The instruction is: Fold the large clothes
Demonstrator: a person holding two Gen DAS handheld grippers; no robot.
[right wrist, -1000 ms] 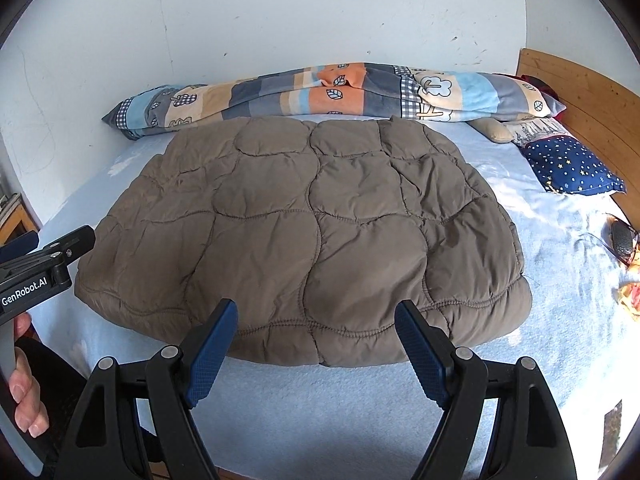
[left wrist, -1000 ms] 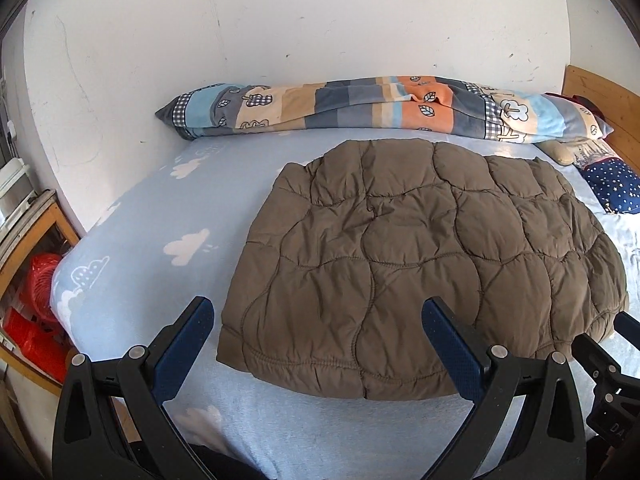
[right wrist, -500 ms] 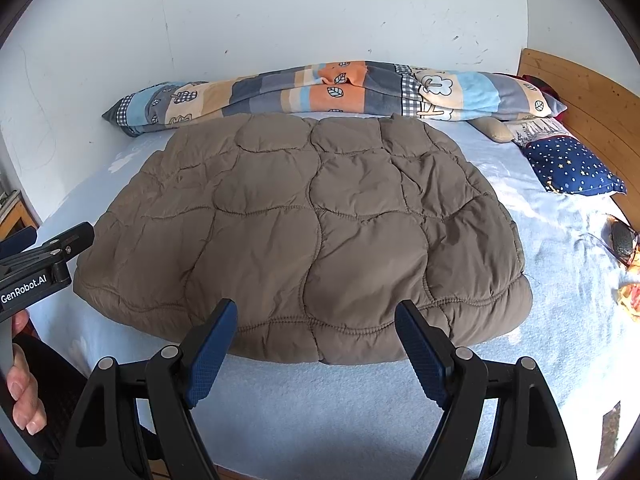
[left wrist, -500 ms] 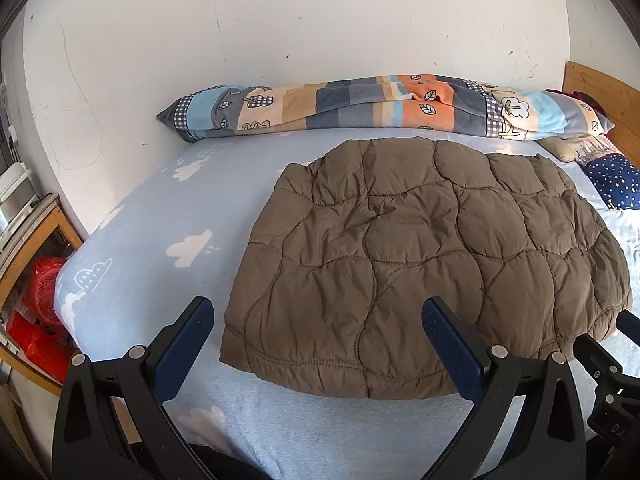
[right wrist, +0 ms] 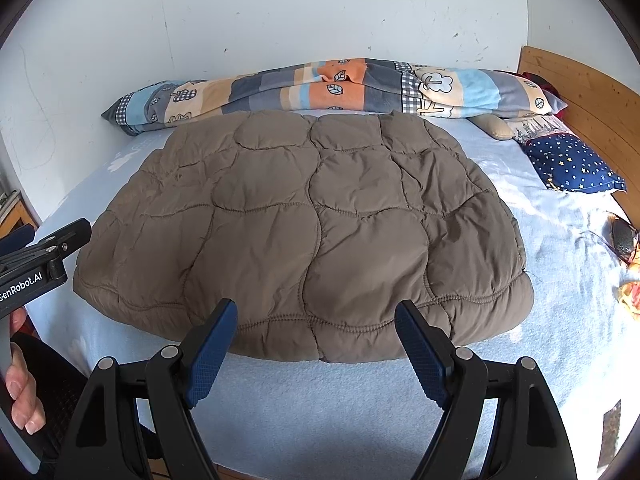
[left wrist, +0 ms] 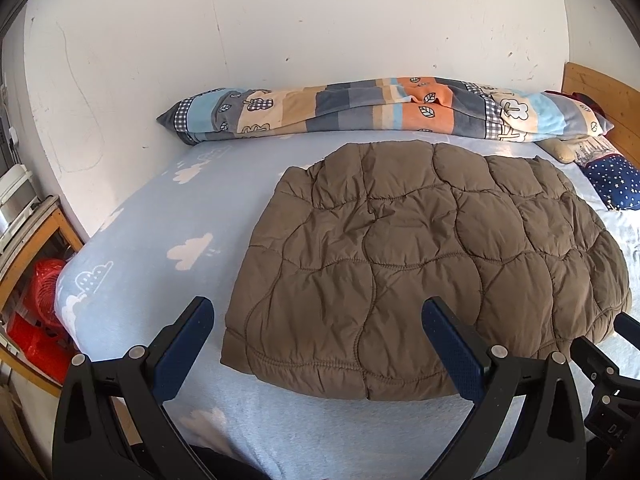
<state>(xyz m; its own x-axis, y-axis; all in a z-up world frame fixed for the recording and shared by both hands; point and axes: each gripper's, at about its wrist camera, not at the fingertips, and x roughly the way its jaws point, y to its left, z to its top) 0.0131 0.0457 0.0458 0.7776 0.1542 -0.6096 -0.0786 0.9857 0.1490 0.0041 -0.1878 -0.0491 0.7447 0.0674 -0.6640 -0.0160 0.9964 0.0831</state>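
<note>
At the far left of the left wrist view, a wooden shelf (left wrist: 38,236) holds a red basket (left wrist: 42,312). Next to it runs the bed, covered by a pale blue sheet (left wrist: 160,248) printed with white clouds. The left gripper (left wrist: 316,320) hangs above the sheet's near edge with its jaws spread wide and nothing between them; its left finger sits over bare sheet, its right finger over the near hem of the jacket.

The jacket (left wrist: 420,256), brown and quilted, lies flat and folded in the middle of the bed, its near edge just beyond both grippers. Behind it, along the white wall, stretches a rolled patchwork blanket (left wrist: 380,110) in blue, grey, orange and cream.

In the right wrist view, a hand (right wrist: 22,396) at the left edge grips the left tool's handle. The right gripper (right wrist: 316,324) also stands wide open and empty, both fingers over the jacket's near hem; whether they touch it cannot be told.

Right of the jacket the sheet is rumpled. A navy star pillow (right wrist: 572,164) rests by the wooden headboard (right wrist: 588,100), with a beige pillow (right wrist: 496,126) just behind it. Glasses (right wrist: 620,236) lie near the right edge.
</note>
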